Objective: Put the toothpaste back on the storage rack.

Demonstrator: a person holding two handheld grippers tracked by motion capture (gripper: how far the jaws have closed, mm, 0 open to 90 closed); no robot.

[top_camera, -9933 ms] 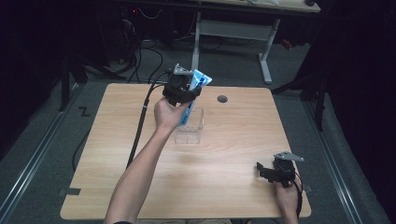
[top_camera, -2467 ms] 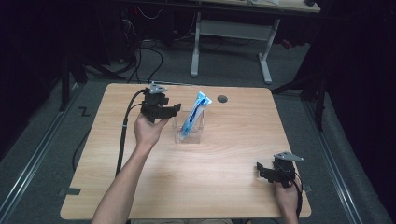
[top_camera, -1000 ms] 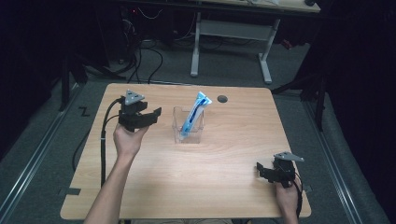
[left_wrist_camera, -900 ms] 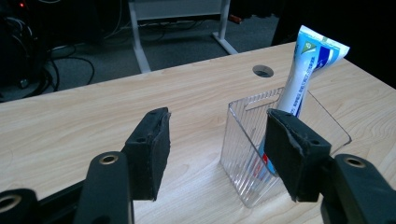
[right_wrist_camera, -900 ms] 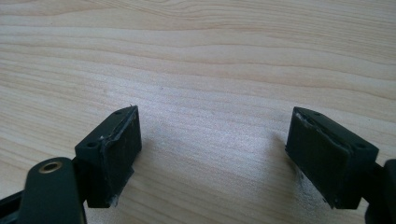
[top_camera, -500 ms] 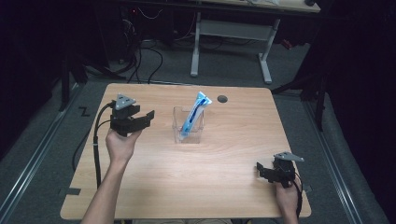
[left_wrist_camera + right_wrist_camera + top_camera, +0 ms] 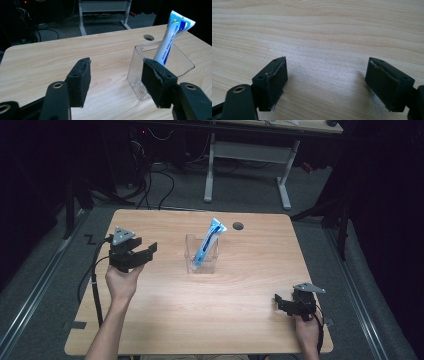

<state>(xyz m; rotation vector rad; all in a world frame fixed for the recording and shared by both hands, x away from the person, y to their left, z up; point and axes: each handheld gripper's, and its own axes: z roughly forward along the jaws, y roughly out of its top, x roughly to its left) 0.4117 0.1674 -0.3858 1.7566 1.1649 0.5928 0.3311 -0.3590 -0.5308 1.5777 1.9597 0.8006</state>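
The toothpaste tube (image 7: 209, 243) leans, apparently untouched, in the clear holder (image 7: 201, 265), nearer the spread, empty left gripper (image 7: 141, 256) than the spread right gripper (image 7: 281, 303).

No legible text, brand, number or sign found. The blue-and-white tube (image 7: 172, 37), standing in the clear holder (image 7: 160, 72) at the counter's (image 7: 200, 320) centre, carries printing toward 12 o'clock, too small and blurred to read.

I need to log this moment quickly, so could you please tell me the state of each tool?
Left tool: open, holding nothing.
Right tool: open, holding nothing.
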